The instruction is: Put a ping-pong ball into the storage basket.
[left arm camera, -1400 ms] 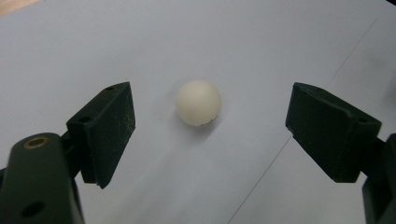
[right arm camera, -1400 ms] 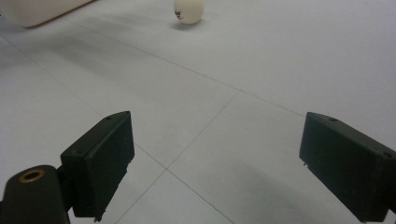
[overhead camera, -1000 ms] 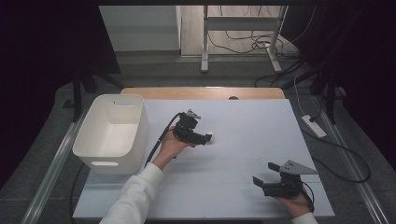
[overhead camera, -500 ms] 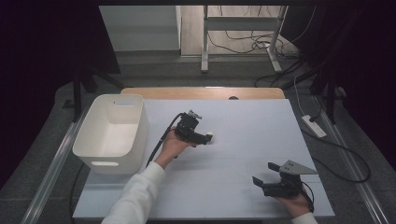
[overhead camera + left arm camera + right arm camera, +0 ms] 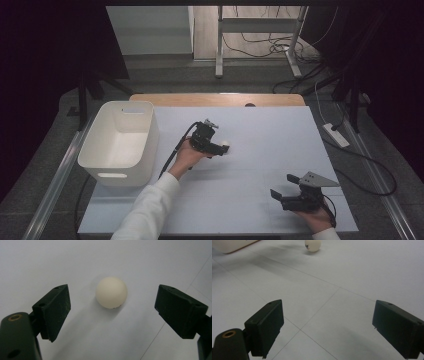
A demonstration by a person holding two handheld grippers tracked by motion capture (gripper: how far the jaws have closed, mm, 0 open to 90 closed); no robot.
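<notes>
A small cream-white ball (image 5: 111, 292) lies on the pale table sheet, seen in the high view near the table's middle (image 5: 226, 145). My left gripper (image 5: 112, 312) is open, with one black jaw on either side of the ball and a gap to each; from above, the left gripper (image 5: 221, 148) points right, held by a hand in a white sleeve. My right gripper (image 5: 281, 185) rests open near the front right of the table, its jaws pointing left. In the right gripper view its jaws (image 5: 324, 327) hold nothing, and the ball (image 5: 312, 245) sits far ahead.
A white plastic bin (image 5: 120, 142) stands at the table's left side, and its lower edge (image 5: 227, 247) appears in the right gripper view. A cable (image 5: 175, 150) trails from the left gripper toward the front. A wooden strip (image 5: 215, 99) runs along the table's far edge.
</notes>
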